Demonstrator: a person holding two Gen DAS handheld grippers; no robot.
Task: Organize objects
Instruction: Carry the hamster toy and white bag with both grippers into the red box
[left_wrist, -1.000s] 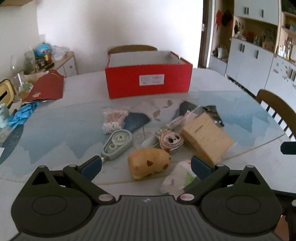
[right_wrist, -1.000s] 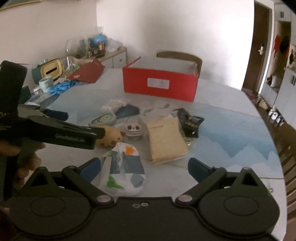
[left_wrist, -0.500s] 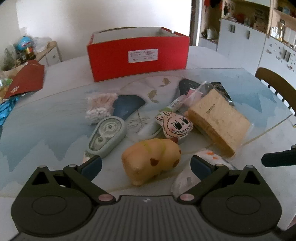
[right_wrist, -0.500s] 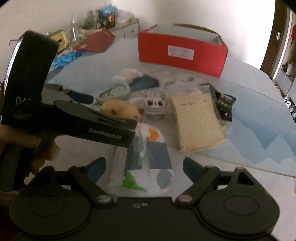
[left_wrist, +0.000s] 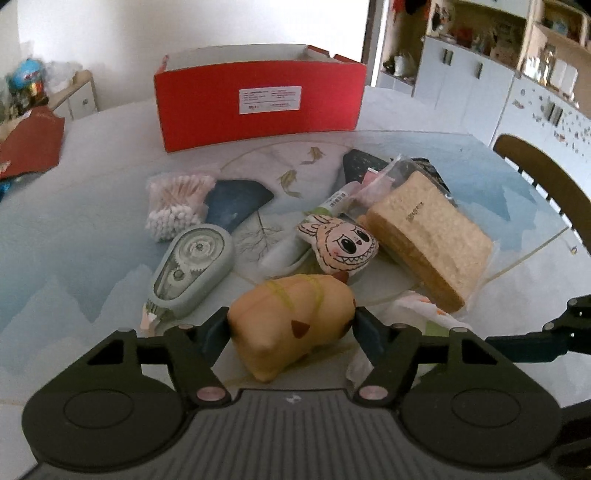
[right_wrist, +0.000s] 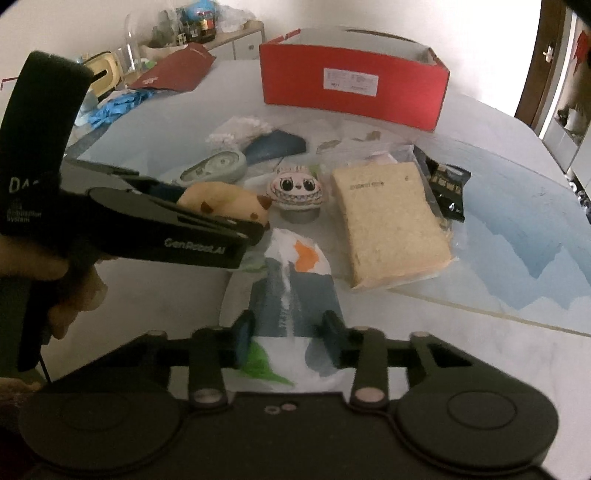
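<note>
Left gripper (left_wrist: 291, 325) just closed onto a yellow squishy toy (left_wrist: 291, 325), pads pressing both of its flanks, toy resting on the table (left_wrist: 74, 258). Right gripper (right_wrist: 288, 336) just closed narrow onto a white packet (right_wrist: 291, 291) printed in grey, orange and green, pads against its sides, packet lying flat on the table.

Readable: "GenRobot.AI" in white along the left gripper's side in the right wrist view; above it only "DA" and the word "System", the rest cut off by a hand (right_wrist: 70, 291). White label (left_wrist: 269, 99) on the red box (left_wrist: 258, 107) printed too small to read. Writing on the bagged bread (left_wrist: 428, 236) blurred. Barcode on a white tube (left_wrist: 295, 240), half hidden under a cartoon-face pillow (left_wrist: 340, 247).

Correction tape dispenser (left_wrist: 192, 269) and cotton swabs (left_wrist: 173, 206) left of the toy. Dark snack packet (right_wrist: 447, 188) behind the bread, print illegible. Box interior hidden by its front wall.
</note>
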